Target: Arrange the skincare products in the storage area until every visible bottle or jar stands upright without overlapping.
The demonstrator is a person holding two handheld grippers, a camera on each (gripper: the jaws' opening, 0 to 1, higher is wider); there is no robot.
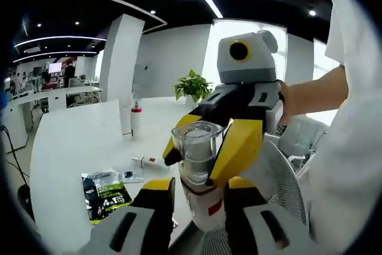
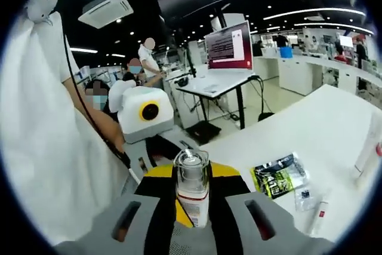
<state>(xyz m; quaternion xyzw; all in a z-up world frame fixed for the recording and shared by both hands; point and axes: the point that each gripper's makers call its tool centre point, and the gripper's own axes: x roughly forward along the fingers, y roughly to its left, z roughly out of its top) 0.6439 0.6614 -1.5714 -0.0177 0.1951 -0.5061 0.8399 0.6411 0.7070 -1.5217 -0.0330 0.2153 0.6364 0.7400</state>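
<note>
Left claw (image 1: 197,198) clenched on the body of a white bottle (image 1: 206,204) with a red label and clear cap, held up off the white surface (image 1: 65,147). Right claw (image 1: 215,147) clenched on the same bottle's cap (both grip at once). In the right gripper view the right claw (image 2: 192,198) holds the bottle (image 2: 192,198) upright, spray top visible. On the surface: a green-black packet (image 1: 106,194), a small tube (image 1: 149,161), a white bottle with red cap (image 1: 136,120) standing further back.
</note>
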